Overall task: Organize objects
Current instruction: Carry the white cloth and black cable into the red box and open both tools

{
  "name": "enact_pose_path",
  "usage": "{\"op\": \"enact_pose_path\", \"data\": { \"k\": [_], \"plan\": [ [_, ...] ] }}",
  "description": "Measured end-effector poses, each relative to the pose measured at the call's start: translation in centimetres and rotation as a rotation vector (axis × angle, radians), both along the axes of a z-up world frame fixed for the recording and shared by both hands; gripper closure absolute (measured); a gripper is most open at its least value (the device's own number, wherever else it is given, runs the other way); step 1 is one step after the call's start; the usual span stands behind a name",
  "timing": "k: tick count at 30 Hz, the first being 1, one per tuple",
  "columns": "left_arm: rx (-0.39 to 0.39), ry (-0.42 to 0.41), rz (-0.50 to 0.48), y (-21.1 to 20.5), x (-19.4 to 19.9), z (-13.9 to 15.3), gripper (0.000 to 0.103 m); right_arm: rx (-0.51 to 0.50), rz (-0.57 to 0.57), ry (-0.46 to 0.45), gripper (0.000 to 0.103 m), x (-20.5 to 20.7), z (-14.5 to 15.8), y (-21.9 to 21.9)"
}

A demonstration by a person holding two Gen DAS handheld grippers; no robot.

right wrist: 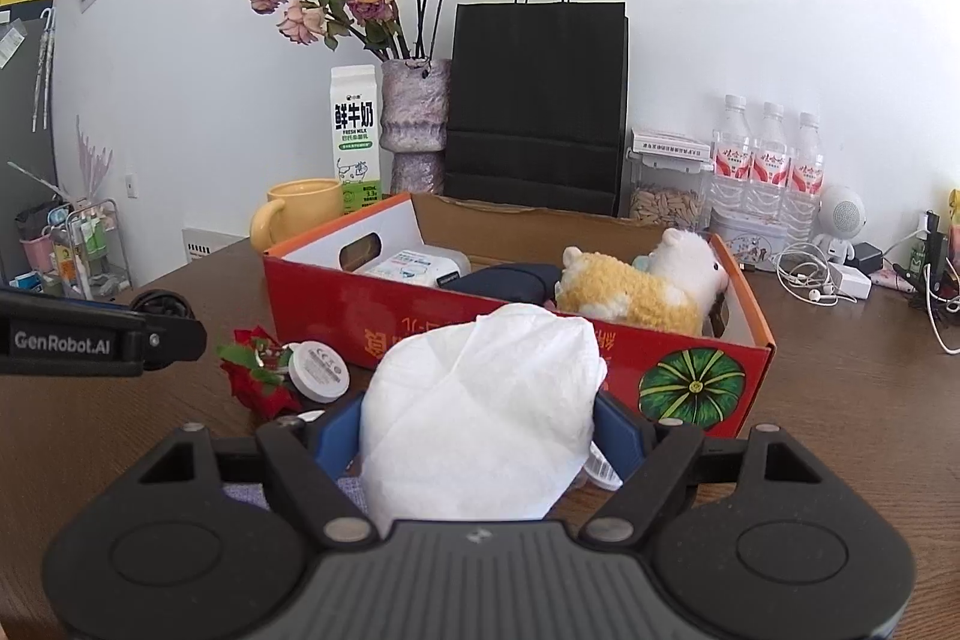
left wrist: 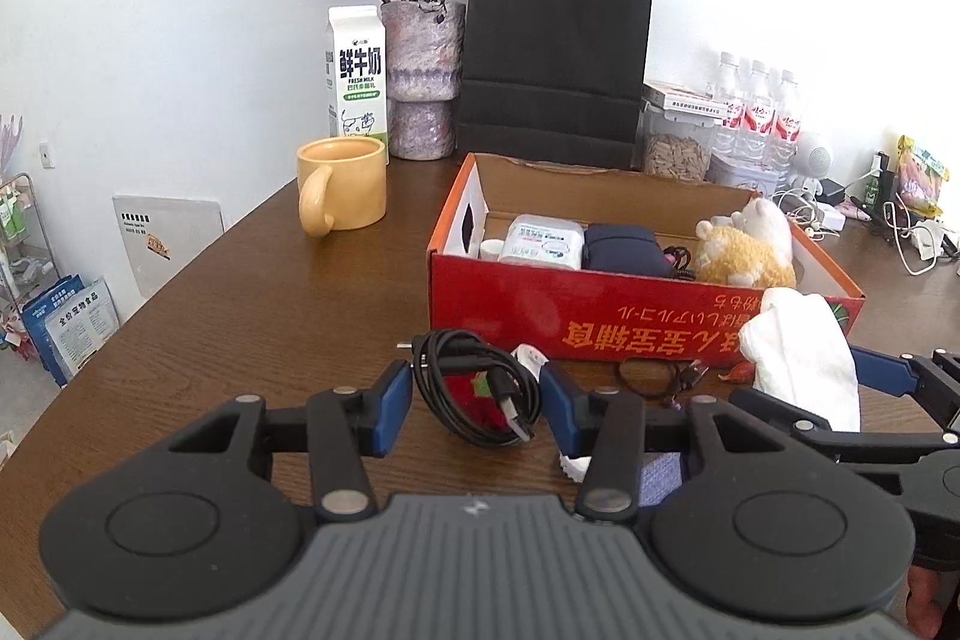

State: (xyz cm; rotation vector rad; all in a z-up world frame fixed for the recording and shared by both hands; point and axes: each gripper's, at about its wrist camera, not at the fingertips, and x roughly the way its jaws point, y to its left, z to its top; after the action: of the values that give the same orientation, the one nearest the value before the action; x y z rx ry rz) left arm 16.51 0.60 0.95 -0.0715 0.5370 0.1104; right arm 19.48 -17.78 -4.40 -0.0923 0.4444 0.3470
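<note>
Both tools are loaded: the left tool point(left wrist: 477, 403) clamps a coiled black cable point(left wrist: 480, 388), the right tool point(right wrist: 474, 436) grips a white pouch point(right wrist: 480, 400), both just in front of the red box point(right wrist: 516, 340). Already inside: plush toy point(right wrist: 642, 286), wipes pack point(left wrist: 543, 241), navy case point(left wrist: 624, 250). On the desk point(left wrist: 240, 310) remain a red flower point(right wrist: 255, 376), a white disc point(right wrist: 318, 370) and a hair tie point(left wrist: 651, 379), so I'd call it about halfway.

mug point(left wrist: 342, 190) left of box point(left wrist: 600, 322), bag point(left wrist: 555, 58) behind
</note>
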Motion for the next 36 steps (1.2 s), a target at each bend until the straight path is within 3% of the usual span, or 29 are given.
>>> {"op": "enact_pose_path", "data": {
  "k": [12, 22, 36],
  "plan": [
    [-0.022, -0.073, -0.046, -1.6, 3.9, 2.5, 0.055, -0.006, 0.011, -0.083, 0.024, 3.5, 2.6, 0.4],
    [-0.011, -0.109, -0.093, -3.3, 9.4, 3.3, 0.055, -0.027, 0.019, -0.118, 0.024, 8.1, 3.5, 1.1],
    [-0.053, -0.098, -0.119, -3.5, 17.5, 1.4, 0.055, 0.007, 0.042, -0.054, 0.024, 16.1, 2.1, 1.4]
  ]
}}
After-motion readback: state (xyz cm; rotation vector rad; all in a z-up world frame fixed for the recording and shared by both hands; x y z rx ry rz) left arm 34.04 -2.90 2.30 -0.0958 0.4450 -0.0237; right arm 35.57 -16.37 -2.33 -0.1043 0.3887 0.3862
